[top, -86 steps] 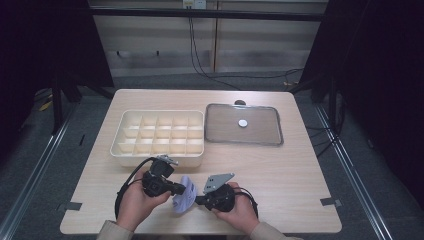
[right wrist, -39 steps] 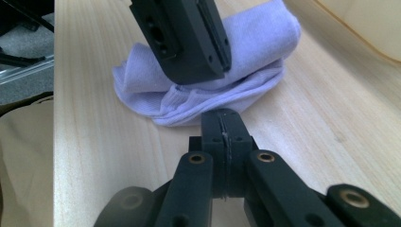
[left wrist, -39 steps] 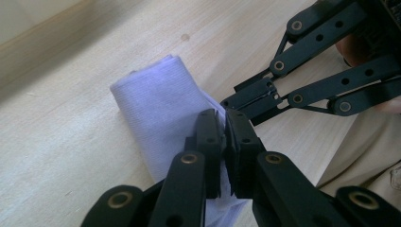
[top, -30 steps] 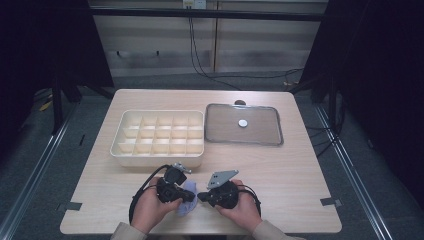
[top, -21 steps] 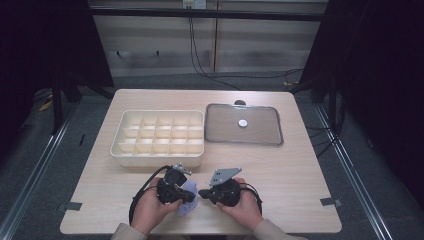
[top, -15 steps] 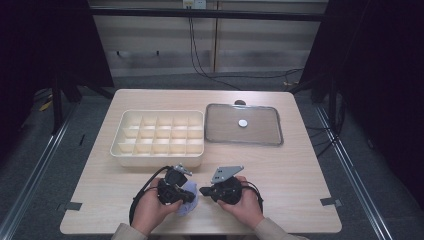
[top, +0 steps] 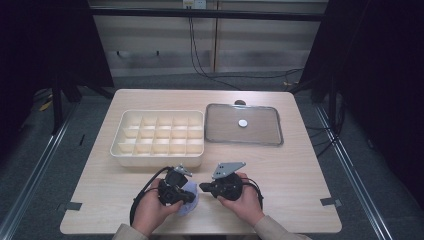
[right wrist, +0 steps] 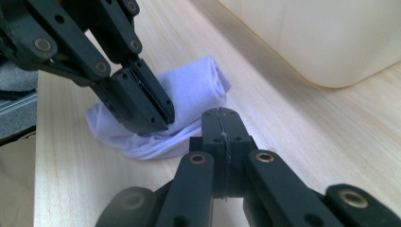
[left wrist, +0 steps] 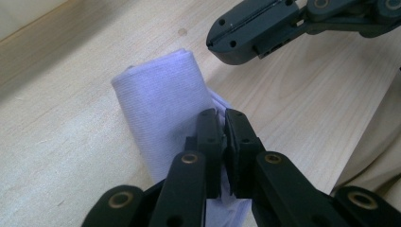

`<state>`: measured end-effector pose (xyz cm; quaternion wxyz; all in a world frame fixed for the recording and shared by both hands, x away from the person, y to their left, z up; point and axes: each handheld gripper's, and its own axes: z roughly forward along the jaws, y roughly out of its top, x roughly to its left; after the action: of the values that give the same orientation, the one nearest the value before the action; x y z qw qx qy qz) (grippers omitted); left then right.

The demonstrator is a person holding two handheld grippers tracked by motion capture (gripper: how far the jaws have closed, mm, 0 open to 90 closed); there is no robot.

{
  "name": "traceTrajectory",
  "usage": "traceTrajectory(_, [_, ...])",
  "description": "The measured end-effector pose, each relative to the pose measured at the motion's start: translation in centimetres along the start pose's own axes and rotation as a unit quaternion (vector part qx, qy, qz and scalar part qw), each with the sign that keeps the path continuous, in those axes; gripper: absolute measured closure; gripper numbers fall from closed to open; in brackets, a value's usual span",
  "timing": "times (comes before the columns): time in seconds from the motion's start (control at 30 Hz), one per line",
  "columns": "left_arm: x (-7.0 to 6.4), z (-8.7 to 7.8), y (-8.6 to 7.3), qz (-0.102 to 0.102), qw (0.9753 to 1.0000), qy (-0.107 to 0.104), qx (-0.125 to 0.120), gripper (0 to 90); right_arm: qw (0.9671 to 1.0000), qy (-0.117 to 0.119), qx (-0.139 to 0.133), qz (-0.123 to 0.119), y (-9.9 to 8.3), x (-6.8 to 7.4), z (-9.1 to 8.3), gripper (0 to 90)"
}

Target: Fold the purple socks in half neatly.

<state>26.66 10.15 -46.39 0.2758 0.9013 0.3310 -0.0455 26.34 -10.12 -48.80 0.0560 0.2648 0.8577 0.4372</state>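
One white cloth (left wrist: 163,106) is lying rolled; the left gripper (left wrist: 223,125) is pinching its edge. The right gripper (right wrist: 222,124), jaws closed and empty, is now released, just beside it.

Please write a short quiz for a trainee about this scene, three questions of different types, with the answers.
1. True or false: the left gripper has its jaws pressed shut on the white cloth.
2. Multiple choice: where does the clear lid lie? A) on top of the divided tray B) flat on the table, to the right of the divided tray C) under the white cloth
3. Fill in: the right gripper has its jaws ____, with nothing between them.

Key: 1 true; 2 B; 3 shut.
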Motion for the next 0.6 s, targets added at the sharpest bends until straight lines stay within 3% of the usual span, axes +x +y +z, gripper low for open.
traceTrajectory(0.6, [0.0, 0.0, -0.3, -0.007, 0.9999, -0.002, -0.010, 85.7, 0.9995, 0.015, -0.026, -0.008, 1.6, 0.1, 0.0, 90.0])
